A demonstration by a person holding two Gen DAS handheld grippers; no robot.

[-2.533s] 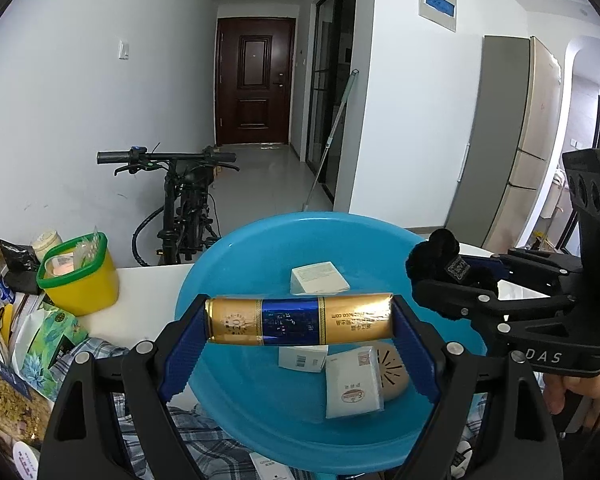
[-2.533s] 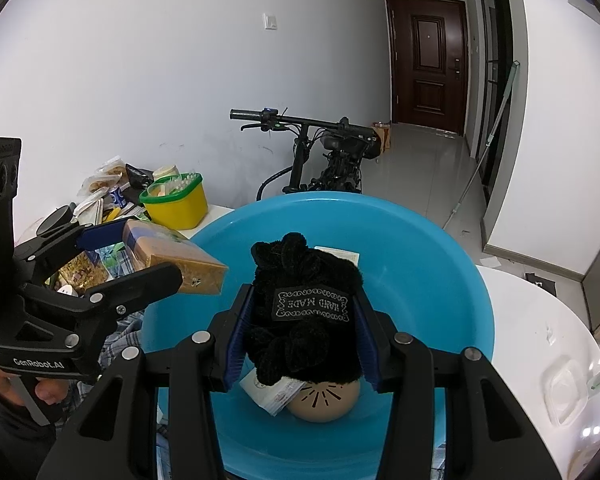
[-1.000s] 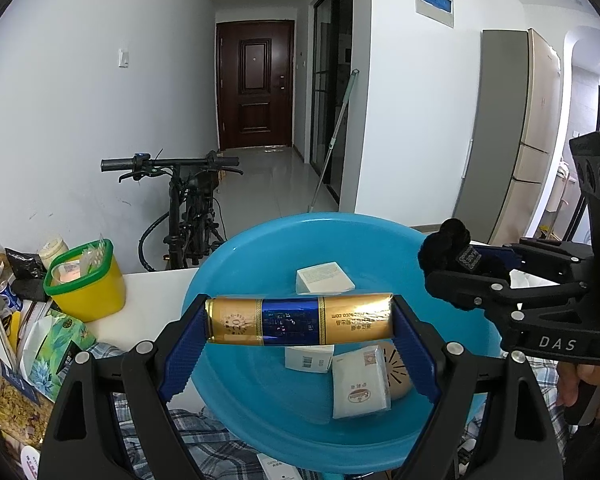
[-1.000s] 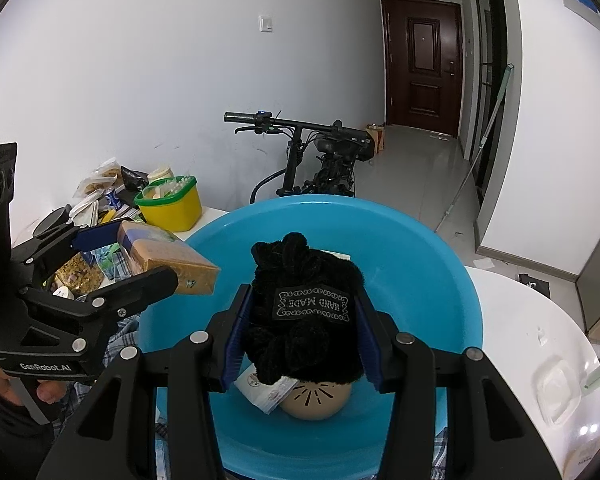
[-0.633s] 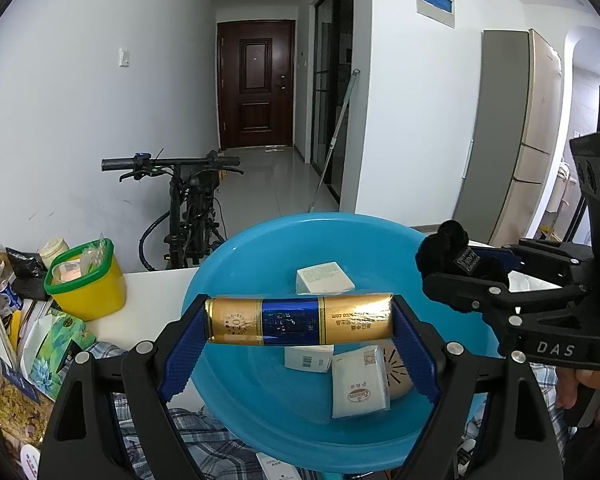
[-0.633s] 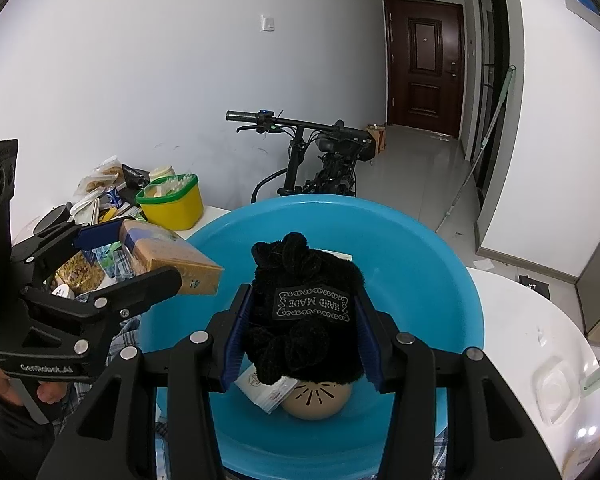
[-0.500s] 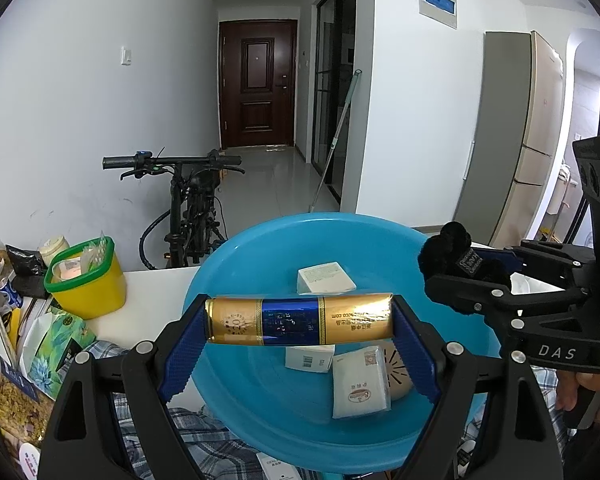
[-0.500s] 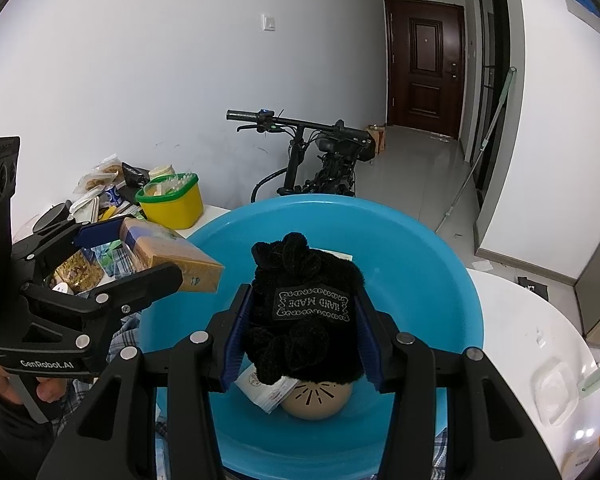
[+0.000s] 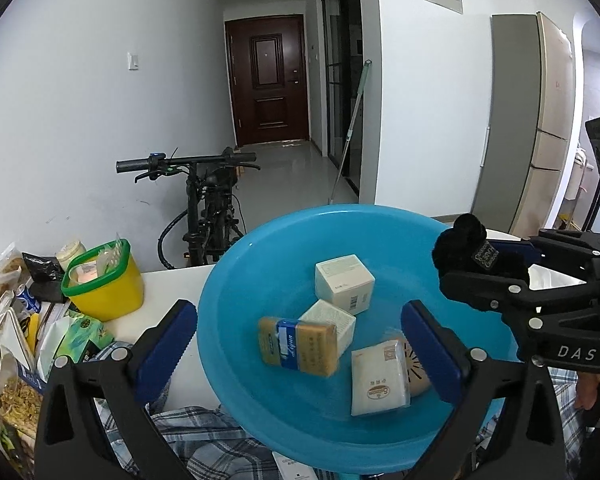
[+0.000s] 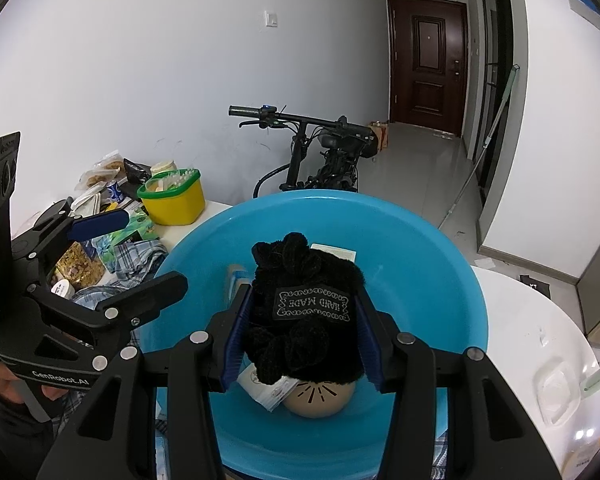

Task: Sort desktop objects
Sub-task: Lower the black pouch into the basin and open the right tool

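bicycle (image 9: 204,208), mop (image 9: 350,132), perhaps fridge (image 9: 528,120)

Both tools are matte black frames studded with round silver screws. The left gripper (image 9: 300,344) has blue pads (image 9: 162,346) with ribbed inner faces, and white lettering reading "GenRobot.AI". The right gripper (image 10: 304,336) has matching blue pads (image 10: 236,332) and white "DAS" lettering (seen from the other camera). Bare fingers, apparently unsleeved, wrap each handle.
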